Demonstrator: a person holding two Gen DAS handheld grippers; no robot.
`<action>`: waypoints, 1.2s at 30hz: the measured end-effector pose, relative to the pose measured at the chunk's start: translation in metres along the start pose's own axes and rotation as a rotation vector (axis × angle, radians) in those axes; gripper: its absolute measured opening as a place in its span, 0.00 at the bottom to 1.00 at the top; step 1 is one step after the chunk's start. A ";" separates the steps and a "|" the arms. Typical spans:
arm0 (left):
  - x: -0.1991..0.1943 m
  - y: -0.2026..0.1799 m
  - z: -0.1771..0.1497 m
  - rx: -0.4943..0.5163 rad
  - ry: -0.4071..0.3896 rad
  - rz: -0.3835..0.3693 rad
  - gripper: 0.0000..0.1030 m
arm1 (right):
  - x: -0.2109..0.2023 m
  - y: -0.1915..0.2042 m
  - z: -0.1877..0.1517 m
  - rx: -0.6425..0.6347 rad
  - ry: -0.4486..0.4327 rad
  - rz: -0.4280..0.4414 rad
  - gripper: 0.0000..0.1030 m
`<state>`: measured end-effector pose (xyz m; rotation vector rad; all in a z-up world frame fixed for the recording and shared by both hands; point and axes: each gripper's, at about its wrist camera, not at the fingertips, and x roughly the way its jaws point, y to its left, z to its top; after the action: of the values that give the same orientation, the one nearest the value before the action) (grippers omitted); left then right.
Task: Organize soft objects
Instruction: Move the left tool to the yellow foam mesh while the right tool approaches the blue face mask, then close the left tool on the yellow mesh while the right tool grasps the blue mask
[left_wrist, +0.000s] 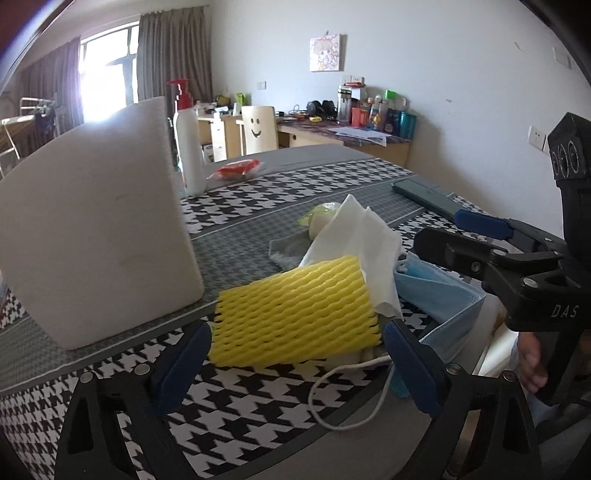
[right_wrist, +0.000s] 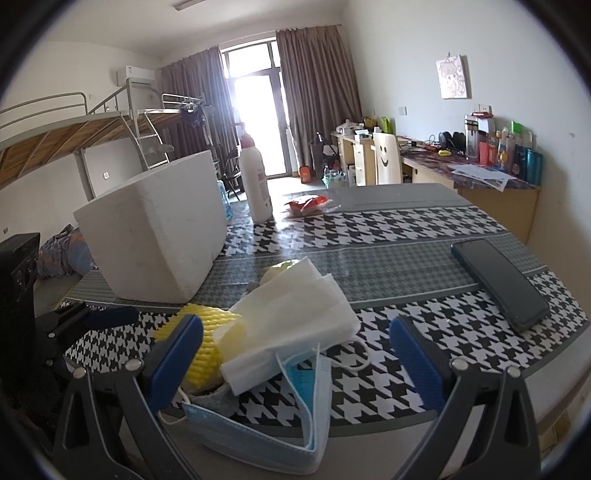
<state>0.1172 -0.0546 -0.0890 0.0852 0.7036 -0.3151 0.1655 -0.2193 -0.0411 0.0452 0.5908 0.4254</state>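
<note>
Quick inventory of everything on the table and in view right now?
foam box: one, white, table's left side
pump bottle: one, white with red pump, behind box
snack packet: one, red, far table
phone: one, dark, table's right side
foam net: one, yellow, front of pile
tissues: stack, white, atop pile
face mask: one, blue, near edge
grey cloth: one, behind pile
left gripper: blue pads, open around net
right gripper: blue pads, open over mask
</note>
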 end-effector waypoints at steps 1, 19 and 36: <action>0.002 -0.001 0.001 0.002 0.005 -0.002 0.89 | 0.001 -0.001 0.000 0.001 0.003 0.001 0.99; 0.026 0.000 -0.002 -0.046 0.105 -0.102 0.57 | 0.010 -0.008 -0.002 0.013 0.024 0.013 0.99; 0.006 0.010 -0.004 -0.085 0.064 -0.142 0.13 | 0.017 -0.005 0.000 0.013 0.054 0.038 0.99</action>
<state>0.1219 -0.0461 -0.0967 -0.0363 0.7876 -0.4195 0.1801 -0.2173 -0.0511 0.0574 0.6462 0.4611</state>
